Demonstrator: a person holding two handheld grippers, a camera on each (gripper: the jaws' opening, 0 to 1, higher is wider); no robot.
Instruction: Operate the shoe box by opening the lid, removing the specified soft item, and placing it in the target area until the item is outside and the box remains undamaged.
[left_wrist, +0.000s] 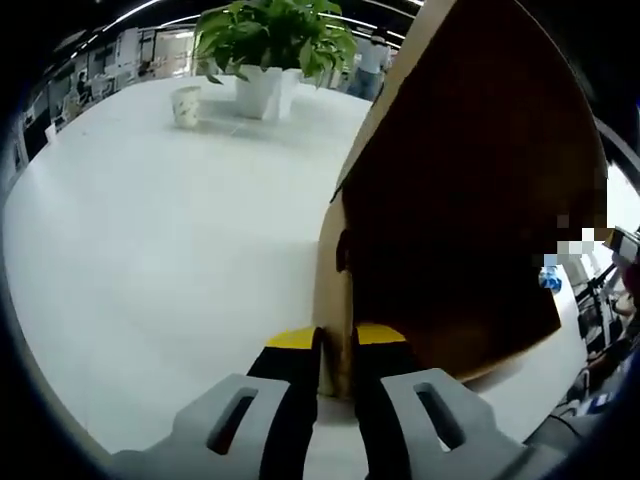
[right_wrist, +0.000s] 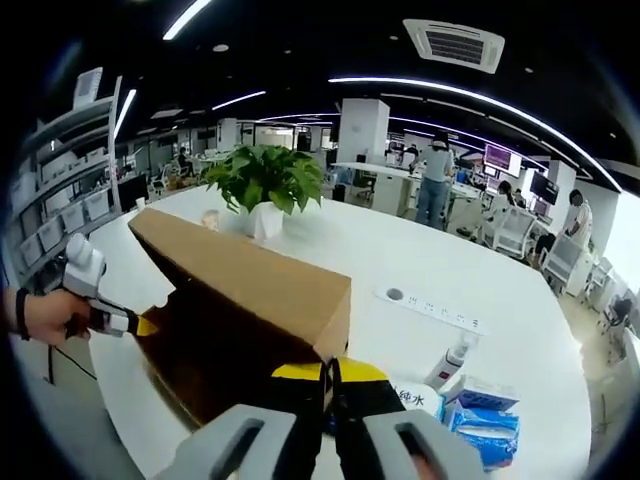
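The brown cardboard shoe box lid (left_wrist: 470, 200) is raised and tilted above the white table, its dark inner side facing the left gripper view. My left gripper (left_wrist: 338, 350) is shut on its lower edge, black-and-yellow jaws pinching the thin cardboard. In the right gripper view the lid (right_wrist: 240, 270) stretches from left to centre, and my right gripper (right_wrist: 330, 375) is shut on its near corner. The left gripper (right_wrist: 140, 325) holds the far corner, with a hand (right_wrist: 45, 315) behind it. The box's inside and any soft item are hidden.
A potted plant (left_wrist: 270, 40) and a paper cup (left_wrist: 186, 105) stand at the far side of the white table (left_wrist: 150, 250). A power strip (right_wrist: 430, 308), a spray bottle (right_wrist: 450, 365) and blue tissue packs (right_wrist: 485, 415) lie right of the box. People stand at the back.
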